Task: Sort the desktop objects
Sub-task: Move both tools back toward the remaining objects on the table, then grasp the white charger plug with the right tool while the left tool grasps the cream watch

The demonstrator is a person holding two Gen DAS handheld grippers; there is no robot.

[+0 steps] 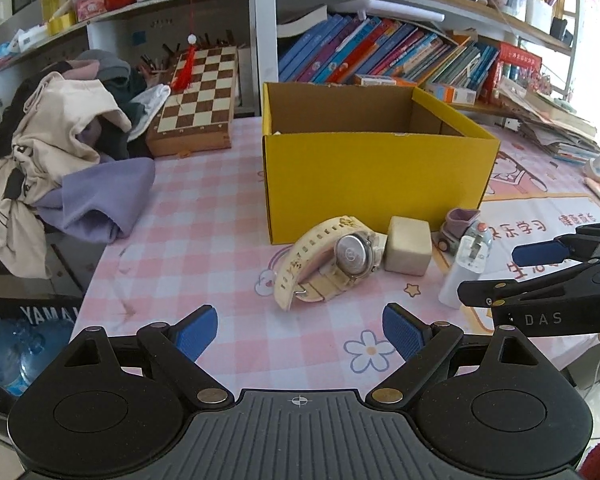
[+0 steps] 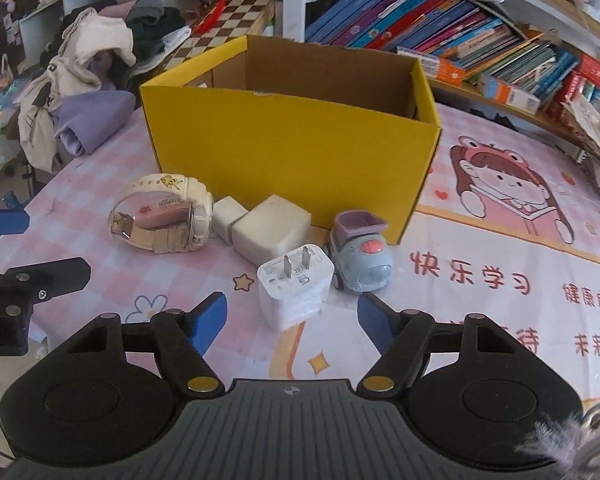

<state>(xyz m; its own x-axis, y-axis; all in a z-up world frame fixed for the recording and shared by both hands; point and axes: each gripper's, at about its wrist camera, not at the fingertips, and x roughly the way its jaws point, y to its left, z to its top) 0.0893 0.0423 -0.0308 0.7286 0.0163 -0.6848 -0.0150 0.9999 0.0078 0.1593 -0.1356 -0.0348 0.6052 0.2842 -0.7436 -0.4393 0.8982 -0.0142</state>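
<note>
Left gripper (image 1: 300, 334) wide open, empty, hovering short of the cream watch (image 1: 332, 264) lying on its side. Right gripper (image 2: 292, 320) open, nothing gripped — white charger plug (image 2: 294, 292) sits just ahead between its fingers, pads apart from it. Toy car (image 2: 360, 254) beside plug; two pale blocks (image 2: 272, 228) — erasers maybe — touching. Yellow box (image 2: 292, 144) behind all.

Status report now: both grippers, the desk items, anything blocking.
Left gripper open, short of the watch. Right gripper open, charger just ahead of its fingers, untouched. Toy car close beside the charger. Yellow box behind, open.
</note>
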